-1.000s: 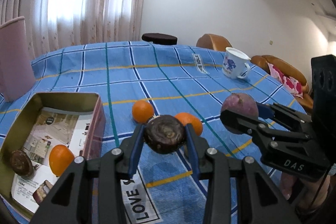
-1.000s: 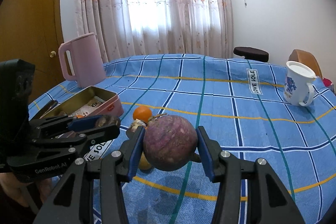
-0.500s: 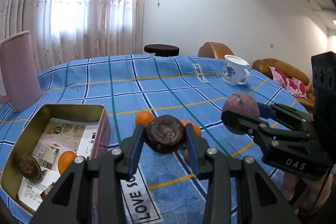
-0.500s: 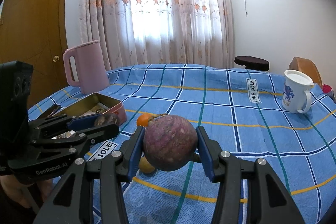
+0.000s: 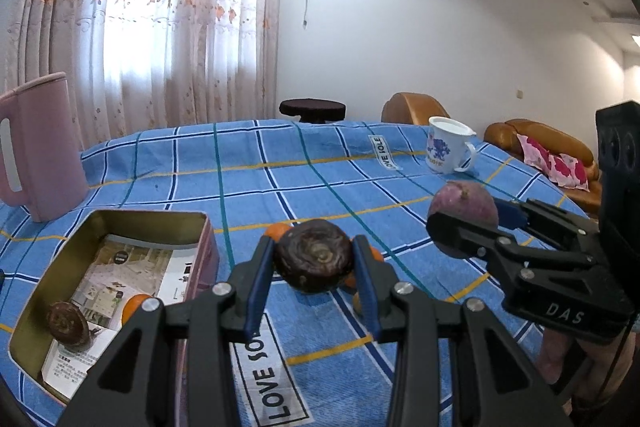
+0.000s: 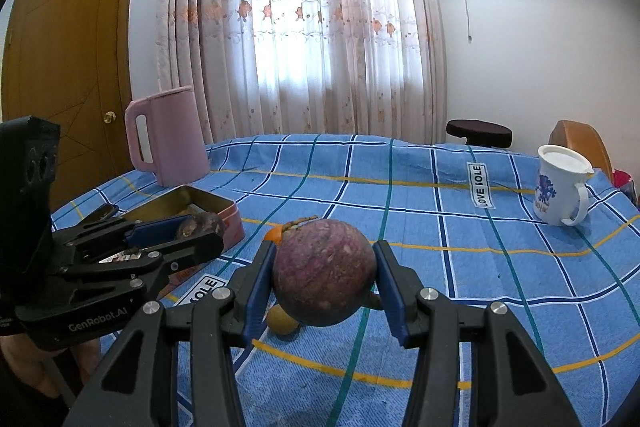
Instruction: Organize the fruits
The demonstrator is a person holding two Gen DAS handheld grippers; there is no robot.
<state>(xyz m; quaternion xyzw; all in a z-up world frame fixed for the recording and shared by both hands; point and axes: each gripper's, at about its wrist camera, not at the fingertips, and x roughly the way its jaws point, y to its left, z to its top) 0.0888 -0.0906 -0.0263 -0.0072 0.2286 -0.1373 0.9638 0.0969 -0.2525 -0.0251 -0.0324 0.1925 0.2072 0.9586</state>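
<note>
My left gripper is shut on a dark brown wrinkled fruit, held above the blue checked tablecloth to the right of the open metal tin. The tin holds a similar dark fruit and an orange. My right gripper is shut on a larger purple round fruit; it also shows in the left wrist view. Oranges lie on the cloth behind the held fruits, partly hidden. A small yellowish fruit lies under the purple one.
A pink jug stands at the back left beside the tin. A white mug with a blue print stands at the back right. A stool and sofa lie beyond the table edge.
Both grippers have risen and tilted up with their fruits still held; the table looks lower and more of the room shows. The tin's contents are unchanged.
</note>
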